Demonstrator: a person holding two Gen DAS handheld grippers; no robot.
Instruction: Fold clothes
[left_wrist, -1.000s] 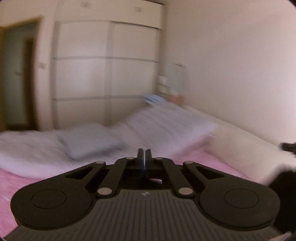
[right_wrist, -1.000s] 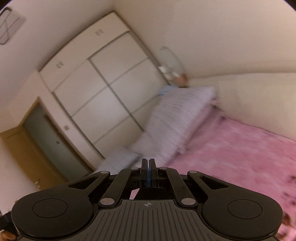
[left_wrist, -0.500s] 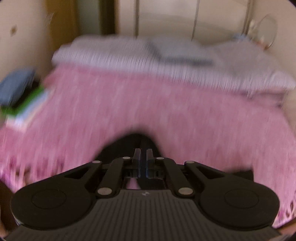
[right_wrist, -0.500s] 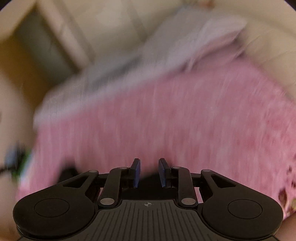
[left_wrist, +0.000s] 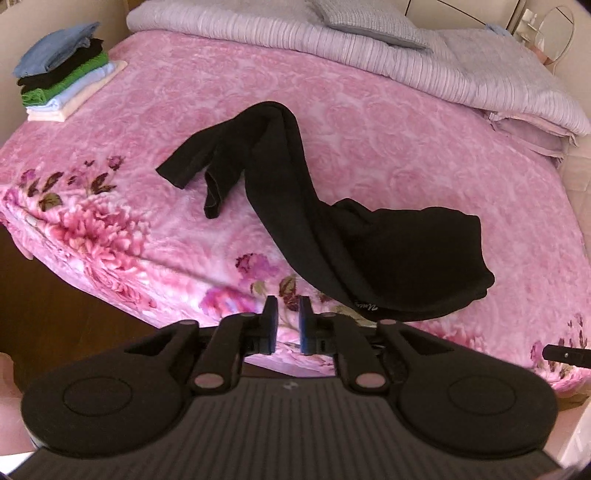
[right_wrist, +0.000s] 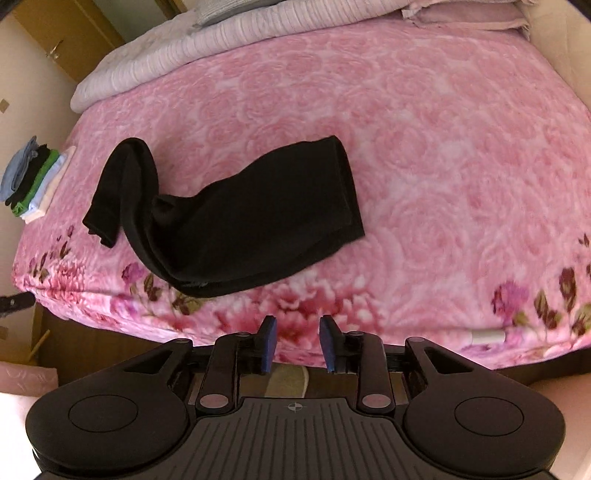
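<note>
Both grippers: matte black ribbed body w/ round bosses, silver pivot pins, blue-padded fingers (right_wrist: 266, 345).

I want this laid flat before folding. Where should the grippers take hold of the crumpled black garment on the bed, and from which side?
Probably the black garment is best taken at its near edge by the bed's foot, coming down from above. That bunched fold with the label lies closest to both grippers, left gripper and right gripper, whose fingers are open and empty. The far sleeve is a longer reach.
</note>
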